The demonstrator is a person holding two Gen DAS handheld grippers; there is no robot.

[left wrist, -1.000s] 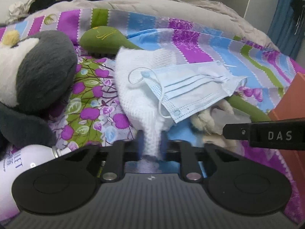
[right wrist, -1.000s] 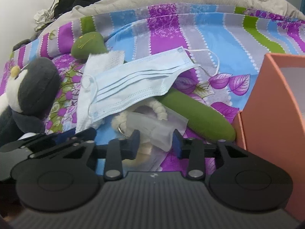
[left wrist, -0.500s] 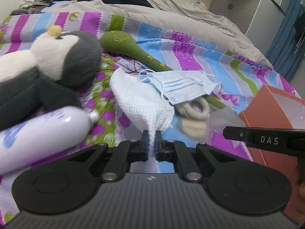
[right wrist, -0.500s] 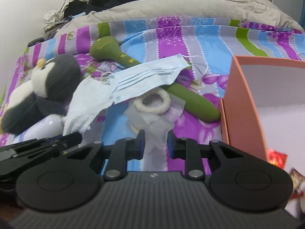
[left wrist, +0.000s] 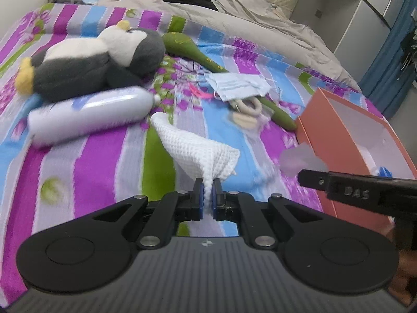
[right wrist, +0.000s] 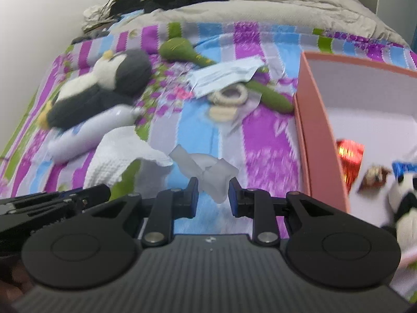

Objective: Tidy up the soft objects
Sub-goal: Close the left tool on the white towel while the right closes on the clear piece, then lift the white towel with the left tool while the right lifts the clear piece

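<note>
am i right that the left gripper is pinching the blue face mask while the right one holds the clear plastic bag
Not quite. The left gripper is pinching the white knitted cloth, as the left wrist view shows; the face mask lies on the bedspread. The right gripper does hold the clear plastic bag.

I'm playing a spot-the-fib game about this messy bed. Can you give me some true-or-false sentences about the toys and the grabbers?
1. The left gripper pinches the white knitted cloth. True.
2. The face mask is inside the orange box. False: it lies on the striped bedsheet, over the green plush stick.
3. The right gripper holds a crumpled clear plastic bag. True.
4. The plush penguin stands upright. False: it lies on its side beside the white bottle.
5. The orange box is empty. False: a small panda toy and a red packet are in it.
</note>
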